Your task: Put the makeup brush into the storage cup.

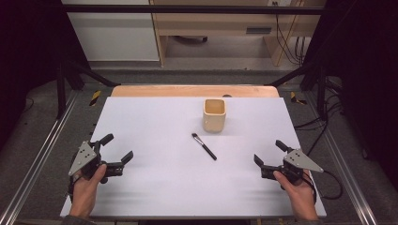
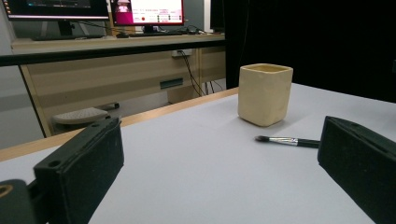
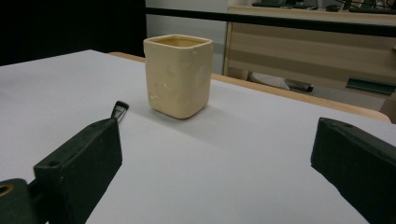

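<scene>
Slim black-handled brush (image 3: pixel 120 111): most of it tucked behind the near black jaw in right gripper view; handle end likewise covered in left gripper view. Monitor text too small to read.

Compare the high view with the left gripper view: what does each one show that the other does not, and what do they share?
High view alone: both hands, the left gripper and the right gripper, both with jaws open, resting near the table's front corners.

Left gripper view alone: lit monitors on a desk behind the table, and a close look along that gripper's own two black jaws.

Both: the cream square cup standing upright, and the small black brush lying flat on the white surface, apart from the cup.
</scene>
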`<state>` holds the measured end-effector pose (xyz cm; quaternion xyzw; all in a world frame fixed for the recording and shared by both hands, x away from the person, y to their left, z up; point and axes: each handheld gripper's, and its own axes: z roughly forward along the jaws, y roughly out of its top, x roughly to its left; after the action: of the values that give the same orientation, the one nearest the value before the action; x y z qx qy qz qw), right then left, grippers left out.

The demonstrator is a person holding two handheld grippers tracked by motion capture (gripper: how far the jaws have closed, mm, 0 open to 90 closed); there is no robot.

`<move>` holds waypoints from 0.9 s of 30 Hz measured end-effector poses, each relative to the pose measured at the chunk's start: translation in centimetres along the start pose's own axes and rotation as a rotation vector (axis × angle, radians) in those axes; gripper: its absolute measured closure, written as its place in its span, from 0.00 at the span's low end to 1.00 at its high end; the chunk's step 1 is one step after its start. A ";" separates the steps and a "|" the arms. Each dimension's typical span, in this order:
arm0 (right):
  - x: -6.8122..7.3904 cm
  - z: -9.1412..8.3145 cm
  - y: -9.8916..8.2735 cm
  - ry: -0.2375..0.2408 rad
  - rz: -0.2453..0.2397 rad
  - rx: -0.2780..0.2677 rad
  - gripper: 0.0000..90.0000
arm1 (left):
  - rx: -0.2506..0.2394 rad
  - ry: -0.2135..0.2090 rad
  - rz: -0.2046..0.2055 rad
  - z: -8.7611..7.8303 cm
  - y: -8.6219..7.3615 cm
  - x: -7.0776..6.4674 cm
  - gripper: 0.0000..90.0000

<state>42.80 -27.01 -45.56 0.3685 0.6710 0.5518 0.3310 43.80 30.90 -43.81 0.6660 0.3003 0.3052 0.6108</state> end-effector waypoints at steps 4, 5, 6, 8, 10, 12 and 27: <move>0.1 0.0 0.0 0.000 0.000 0.002 0.03 | -0.003 -0.001 0.001 0.0 0.0 0.0 0.00; 0.1 0.0 0.0 0.000 -0.001 0.003 0.03 | -0.003 -0.001 0.001 0.0 0.0 0.0 0.00; 0.1 0.0 0.0 0.001 -0.002 0.003 0.03 | -0.003 -0.001 0.000 0.0 0.0 0.0 0.00; 0.1 0.0 0.0 0.001 -0.002 0.005 0.03 | -0.002 0.000 0.000 0.0 0.0 0.0 0.00; 0.1 0.0 0.0 0.002 0.000 0.006 0.03 | -0.002 0.000 0.001 0.0 0.0 0.0 0.00; 0.2 0.0 0.0 0.012 -0.005 0.006 0.03 | 0.001 -0.002 0.003 0.1 0.0 -0.1 0.00; 2.9 1.0 1.8 0.041 -0.083 0.087 0.07 | 0.016 -0.006 0.019 0.3 -0.2 -0.3 0.00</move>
<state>42.43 -23.80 -44.12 0.3433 0.7156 0.5152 0.3235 43.83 30.53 -44.04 0.6747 0.2949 0.3065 0.6033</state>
